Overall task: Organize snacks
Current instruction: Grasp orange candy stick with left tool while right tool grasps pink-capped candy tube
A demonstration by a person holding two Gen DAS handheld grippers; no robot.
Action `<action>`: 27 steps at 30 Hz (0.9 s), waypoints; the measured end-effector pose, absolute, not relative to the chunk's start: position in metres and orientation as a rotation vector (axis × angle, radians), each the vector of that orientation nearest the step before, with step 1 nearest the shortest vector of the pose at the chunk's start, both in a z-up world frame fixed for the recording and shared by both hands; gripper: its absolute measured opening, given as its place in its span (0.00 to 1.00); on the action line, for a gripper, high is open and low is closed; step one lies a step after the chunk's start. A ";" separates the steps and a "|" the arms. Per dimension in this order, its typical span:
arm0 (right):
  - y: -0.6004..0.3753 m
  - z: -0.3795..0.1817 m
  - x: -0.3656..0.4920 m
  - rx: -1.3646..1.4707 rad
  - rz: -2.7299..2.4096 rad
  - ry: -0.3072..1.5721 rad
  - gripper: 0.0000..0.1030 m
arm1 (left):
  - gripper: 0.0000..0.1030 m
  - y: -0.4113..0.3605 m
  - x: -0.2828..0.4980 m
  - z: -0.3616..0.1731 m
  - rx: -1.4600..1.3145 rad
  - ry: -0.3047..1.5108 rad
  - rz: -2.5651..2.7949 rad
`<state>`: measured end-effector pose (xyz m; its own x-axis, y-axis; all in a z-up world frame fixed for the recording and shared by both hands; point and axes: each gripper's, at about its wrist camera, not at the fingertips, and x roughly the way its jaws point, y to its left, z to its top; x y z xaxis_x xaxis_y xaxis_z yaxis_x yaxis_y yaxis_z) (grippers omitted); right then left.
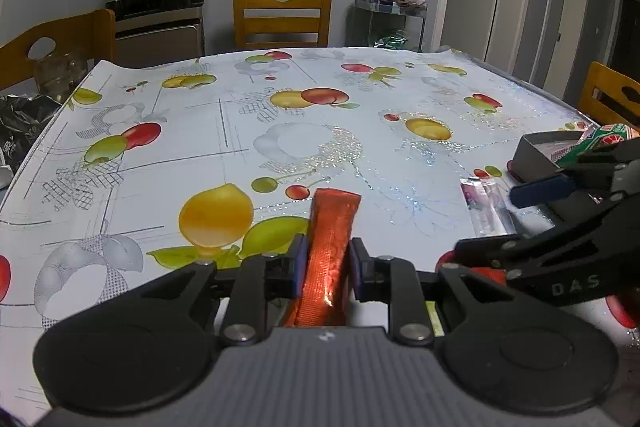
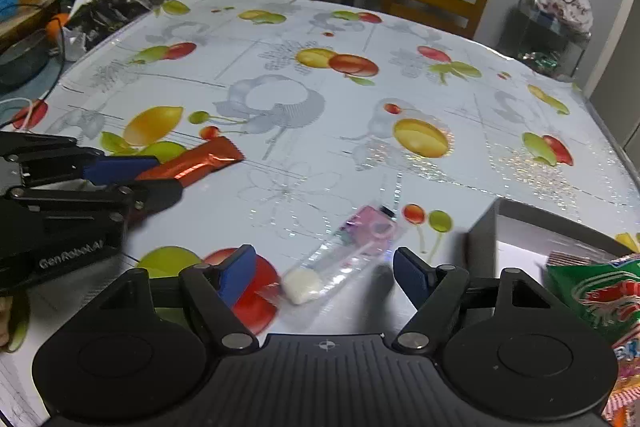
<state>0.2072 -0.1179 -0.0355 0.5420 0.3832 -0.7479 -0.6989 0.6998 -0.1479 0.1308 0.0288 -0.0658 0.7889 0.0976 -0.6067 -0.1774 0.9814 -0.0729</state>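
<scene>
2 tools | left tool [image 1: 324,263] clamps orange packet [image 1: 330,239] | right tool [image 2: 324,273] apart, straddling clear sachet [image 2: 348,251] | grey box [image 2: 486,239] beside

Both my cams sit low behind the fingers, angled down across the table [image 1: 320,131] toward the far chairs. Left one's close on the left side, right one beside it; both catch the same fruit-print middle.

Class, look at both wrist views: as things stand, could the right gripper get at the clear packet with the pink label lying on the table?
Probably yes. The right gripper is open, with the clear packet lying flat between its fingers and nothing over it. The grey box stands just to one side, and the left gripper, shut on the orange packet, is well clear.
</scene>
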 end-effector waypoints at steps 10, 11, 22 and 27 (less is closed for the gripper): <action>-0.111 -0.035 0.204 -0.422 0.724 0.762 0.46 | 0.18 0.028 0.130 -0.066 -0.120 0.646 0.150; -0.111 -0.035 0.203 -0.421 0.725 0.763 0.44 | 0.18 0.028 0.130 -0.066 -0.119 0.647 0.150; -0.113 -0.034 0.197 -0.433 0.769 0.766 0.24 | 0.17 0.021 0.129 -0.066 -0.108 0.647 0.145; -0.115 -0.032 0.194 -0.423 0.786 0.760 0.12 | 0.16 0.016 0.126 -0.066 -0.099 0.643 0.146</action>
